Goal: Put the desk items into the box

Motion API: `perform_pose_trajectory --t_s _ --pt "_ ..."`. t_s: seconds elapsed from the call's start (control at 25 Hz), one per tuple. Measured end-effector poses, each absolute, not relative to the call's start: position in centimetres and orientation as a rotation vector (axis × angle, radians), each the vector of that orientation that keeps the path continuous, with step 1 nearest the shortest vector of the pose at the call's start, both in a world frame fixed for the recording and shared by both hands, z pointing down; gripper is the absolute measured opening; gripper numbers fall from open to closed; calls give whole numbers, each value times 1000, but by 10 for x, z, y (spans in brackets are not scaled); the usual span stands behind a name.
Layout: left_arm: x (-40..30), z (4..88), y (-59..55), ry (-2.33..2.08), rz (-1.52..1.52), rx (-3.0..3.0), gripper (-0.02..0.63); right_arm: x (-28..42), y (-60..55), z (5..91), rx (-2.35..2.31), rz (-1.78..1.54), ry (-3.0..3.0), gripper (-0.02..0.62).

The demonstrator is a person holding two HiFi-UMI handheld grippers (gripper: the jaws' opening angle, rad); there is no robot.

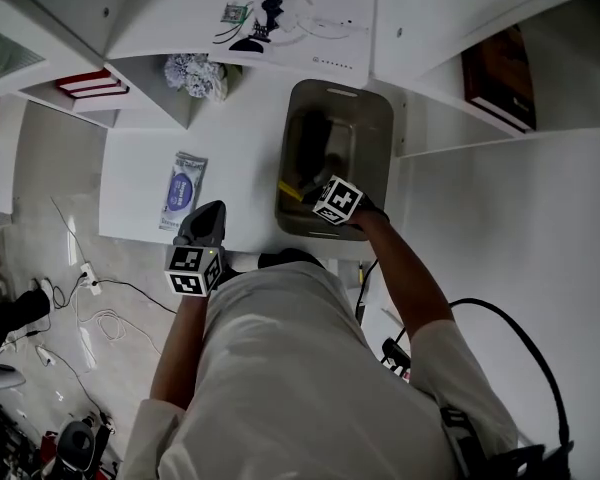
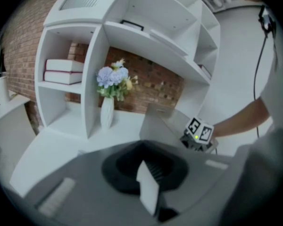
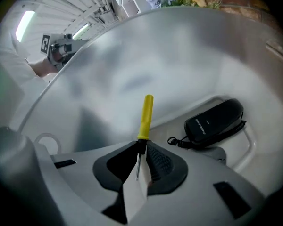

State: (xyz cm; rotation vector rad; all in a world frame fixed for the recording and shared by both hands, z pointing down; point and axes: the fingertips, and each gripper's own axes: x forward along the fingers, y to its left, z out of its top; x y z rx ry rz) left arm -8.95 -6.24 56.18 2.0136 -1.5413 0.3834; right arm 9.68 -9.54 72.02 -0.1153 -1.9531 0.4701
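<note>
A grey box (image 1: 337,90) stands on the white desk (image 1: 240,138), and my right gripper (image 1: 308,192) reaches down into it. In the right gripper view that gripper (image 3: 140,166) is shut on the thin metal shaft of a yellow-handled screwdriver (image 3: 145,117), whose handle sticks out ahead, above the box floor. A black corded device (image 3: 214,121) lies on the box's bottom. A blue-and-white packet (image 1: 183,190) lies flat on the desk left of the box. My left gripper (image 1: 208,216) hangs by the desk's front edge, just right of the packet. Its jaws (image 2: 148,182) are shut and empty.
White shelving surrounds the desk. A white vase of flowers (image 2: 107,112) stands at the back, left of the box (image 2: 160,121). Red-edged books (image 1: 93,85) lie on a left shelf. Cables trail over the floor (image 1: 90,308) at the left.
</note>
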Motion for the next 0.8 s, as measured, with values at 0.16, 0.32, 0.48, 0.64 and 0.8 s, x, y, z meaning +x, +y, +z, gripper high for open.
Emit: perform_pose_trajectory --t_s 0.16,0.32,0.48,0.64,0.8 --pt "-88 563 -62 -1550 385 1998 3 101 -92 734 -153 451 -1896 49" --pt "-90 565 -60 -1563 385 1983 3 103 -88 745 -176 446 -1866 51" --pt "-95 566 -58 -1582 378 1963 3 100 -84 752 -186 458 -1867 51" --pt "-99 565 -55 -1591 371 1956 3 92 -86 749 -167 495 -1901 98" --pt "-106 566 -52 -1594 374 1956 3 90 -91 747 -141 495 -1912 104"
